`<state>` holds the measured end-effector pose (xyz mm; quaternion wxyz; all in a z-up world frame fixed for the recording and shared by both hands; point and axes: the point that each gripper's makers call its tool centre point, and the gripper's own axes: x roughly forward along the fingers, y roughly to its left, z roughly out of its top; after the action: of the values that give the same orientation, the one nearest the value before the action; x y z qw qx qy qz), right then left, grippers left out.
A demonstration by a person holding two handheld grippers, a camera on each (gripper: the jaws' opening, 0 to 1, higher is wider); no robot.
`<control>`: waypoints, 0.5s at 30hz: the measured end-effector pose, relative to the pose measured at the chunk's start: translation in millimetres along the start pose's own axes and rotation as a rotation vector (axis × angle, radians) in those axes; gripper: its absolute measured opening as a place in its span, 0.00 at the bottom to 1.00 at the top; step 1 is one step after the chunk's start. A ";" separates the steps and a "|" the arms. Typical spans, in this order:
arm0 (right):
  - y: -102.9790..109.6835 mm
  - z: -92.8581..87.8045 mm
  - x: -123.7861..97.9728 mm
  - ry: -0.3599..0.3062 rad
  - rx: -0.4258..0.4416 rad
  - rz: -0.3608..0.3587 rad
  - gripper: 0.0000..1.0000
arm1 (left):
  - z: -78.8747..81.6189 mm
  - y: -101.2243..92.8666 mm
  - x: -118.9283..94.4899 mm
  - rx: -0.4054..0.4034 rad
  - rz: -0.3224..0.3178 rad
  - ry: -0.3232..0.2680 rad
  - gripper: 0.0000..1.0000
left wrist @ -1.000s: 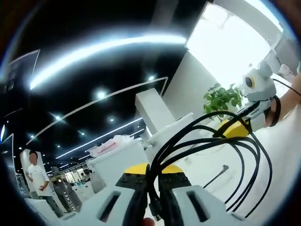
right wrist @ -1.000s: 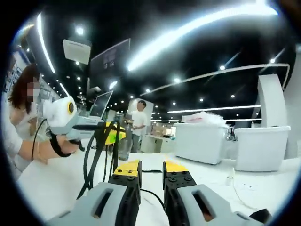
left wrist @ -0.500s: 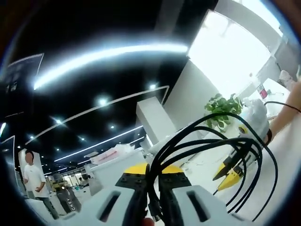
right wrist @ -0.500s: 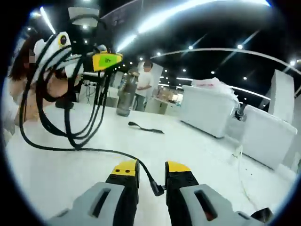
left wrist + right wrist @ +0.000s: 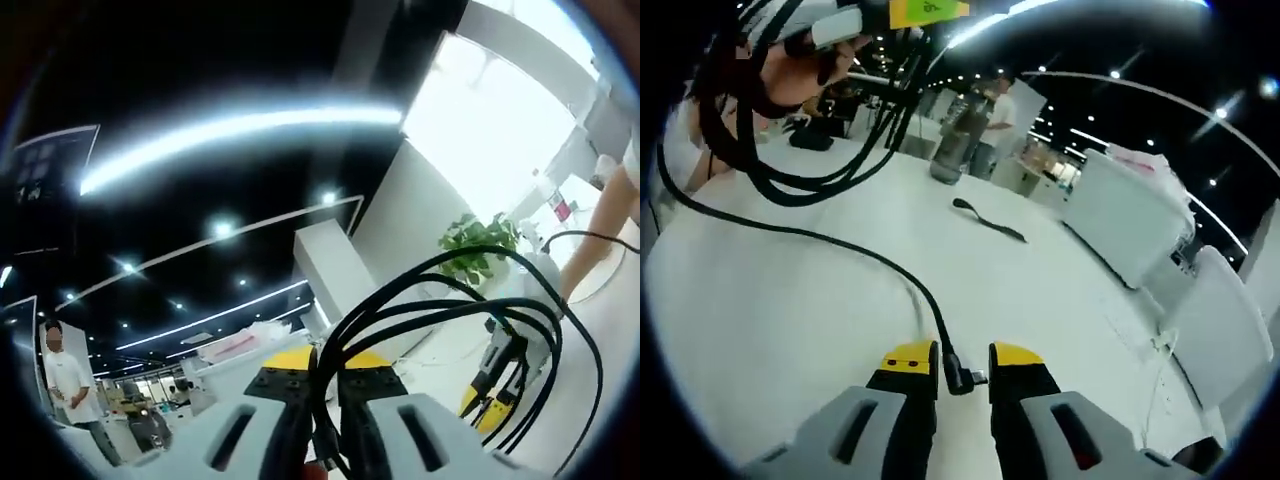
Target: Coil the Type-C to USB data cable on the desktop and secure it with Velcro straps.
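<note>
**Inspector:** Report your right tool first, then work outward.

**Operator:** My right gripper hangs low over the desktop, jaws parted with a narrow gap. The cable's connector end lies in that gap. I cannot tell whether the jaws touch it; I judge it not yet clamped. Half a second ago that plug lay ahead of the tips, so I have closed in on it.

**Inspector:** And outward from there?

**Operator:** The loose tail of the data cable runs from the plug across the white top, then climbs to the loops hanging up at the view's left. Further off on the desktop lies a dark strip, the Velcro strap as I judge it, well apart from the plug and untouched.

**Inspector:** Your left tool?

**Operator:** My left gripper is clamped on the gathered coil, several black loops fanning out to the right of the jaws. It has stayed clamped over the last second while the hand lifted. The right gripper has also dropped away below it.

**Inspector:** Meaning for the task?

**Operator:** Coiling is mostly done; one tail remains. My judgement: grasp the plug, fold the tail into the bundle, then fetch the strap. The risk is loops slipping free during that.
</note>
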<state>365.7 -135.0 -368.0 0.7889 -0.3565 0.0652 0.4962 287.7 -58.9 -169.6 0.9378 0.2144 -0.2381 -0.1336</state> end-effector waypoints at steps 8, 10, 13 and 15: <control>-4.8 7.1 -0.3 0.017 -0.072 -0.028 0.14 | 6.9 -2.4 -2.4 -0.003 -0.013 -0.022 0.08; -4.0 13.4 -4.9 -0.011 -0.067 -0.036 0.17 | 5.6 -2.5 -2.1 -0.001 -0.015 -0.016 0.08; 1.5 22.9 -14.4 -0.035 -0.082 -0.036 0.21 | 1.7 -3.0 -1.4 0.000 -0.018 0.000 0.08; 6.2 29.7 -20.4 -0.049 -0.114 -0.037 0.21 | -0.8 -2.8 -0.5 0.002 -0.018 0.010 0.08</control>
<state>342.9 -129.9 -339.9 0.7777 -0.3899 0.0108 0.4931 287.3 -60.9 -171.8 0.9375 0.2181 -0.2318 -0.1406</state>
